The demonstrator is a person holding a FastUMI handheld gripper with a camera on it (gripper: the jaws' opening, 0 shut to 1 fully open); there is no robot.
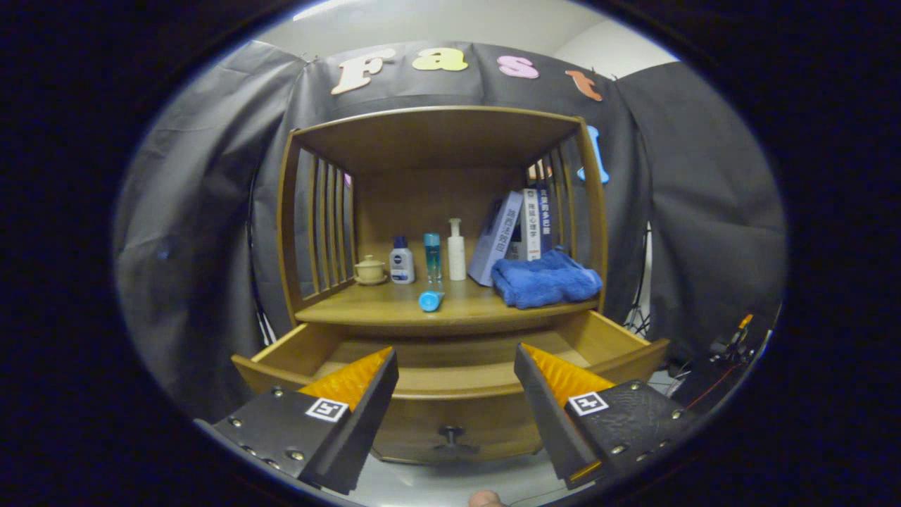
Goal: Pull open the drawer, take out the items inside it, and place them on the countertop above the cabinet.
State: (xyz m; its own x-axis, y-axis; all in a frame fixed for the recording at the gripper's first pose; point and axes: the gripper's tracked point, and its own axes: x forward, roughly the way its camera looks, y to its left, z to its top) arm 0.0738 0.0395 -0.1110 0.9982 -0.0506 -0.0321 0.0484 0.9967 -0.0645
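Observation:
A wooden cabinet stands ahead with its drawer (450,384) pulled open beyond my fingers; the drawer's inside is mostly hidden by its front panel, and the visible part shows bare wood. Its dark knob (451,434) sits low between my fingers. My gripper (456,362) is open and holds nothing, its fingers spread in front of the drawer front. On the countertop (380,304) above the drawer lies a blue tube (431,301) on its side near the front edge, and a folded blue towel (545,280) rests at the right.
At the back of the countertop stand a small ceramic pot (370,270), a white-and-blue bottle (402,260), a slim teal bottle (432,257), a white pump bottle (456,249) and leaning books (514,232). Slatted sides and a top board enclose the shelf. Cables hang at the right.

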